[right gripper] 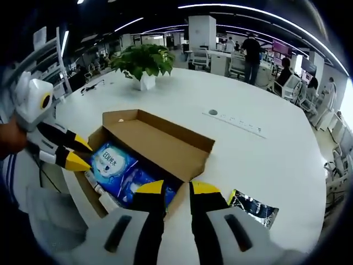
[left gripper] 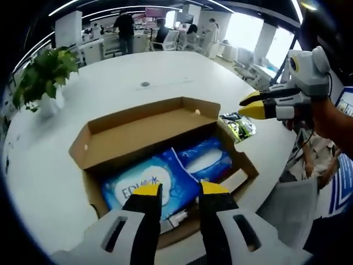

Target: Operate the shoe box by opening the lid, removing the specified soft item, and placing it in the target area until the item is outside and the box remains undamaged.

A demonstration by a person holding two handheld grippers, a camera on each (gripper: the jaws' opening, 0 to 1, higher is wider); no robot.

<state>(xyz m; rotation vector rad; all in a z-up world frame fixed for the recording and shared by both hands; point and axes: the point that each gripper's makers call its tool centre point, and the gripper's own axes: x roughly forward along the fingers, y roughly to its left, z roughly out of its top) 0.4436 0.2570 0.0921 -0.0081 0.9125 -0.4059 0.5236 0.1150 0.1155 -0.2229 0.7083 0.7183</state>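
Shoe box (left gripper: 165, 160), brown card, lid folded back, on white bench (left gripper: 127, 77); blue soft packs (left gripper: 165, 179) inside, possibly wipes. Left gripper (left gripper: 181, 190) above the packs and right gripper (right gripper: 176, 187) at the box's edge: jaws slightly parted, holding nothing.

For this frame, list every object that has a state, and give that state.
Shoe box: lid open, folded back.
Blue soft pack: inside the box, not gripped.
Left gripper: open, above the pack.
Right gripper: open, at the box's edge.
Small dark packet: lying on the table, outside the box.
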